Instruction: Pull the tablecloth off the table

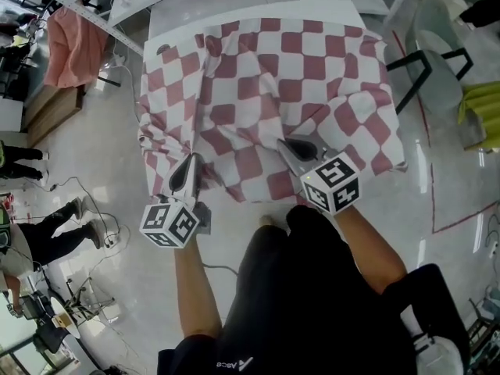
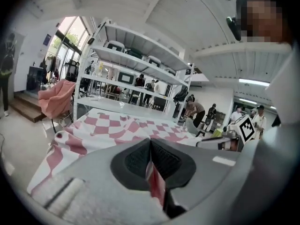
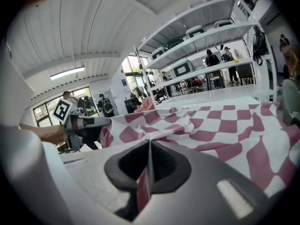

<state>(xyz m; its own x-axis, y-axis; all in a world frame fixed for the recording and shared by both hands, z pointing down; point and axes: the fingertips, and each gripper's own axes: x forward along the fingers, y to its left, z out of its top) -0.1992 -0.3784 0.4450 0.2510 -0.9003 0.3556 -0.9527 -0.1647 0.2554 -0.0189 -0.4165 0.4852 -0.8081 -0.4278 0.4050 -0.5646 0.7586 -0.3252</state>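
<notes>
A red-and-white checked tablecloth covers most of a white table, bunched in folds and hanging over the near edge. My left gripper is shut on the cloth's near left hem; a strip of cloth is pinched between its dark pads. My right gripper is shut on the near hem further right, with cloth clamped between its pads. Across the left gripper view the tablecloth spreads rumpled. In the right gripper view the tablecloth lies in ridges, and the left gripper shows beside it.
A bare strip of table top shows beyond the cloth's far edge. A pink cloth hangs at the left, chairs stand at the right. People stand on the floor at the left. White shelving rises behind the table.
</notes>
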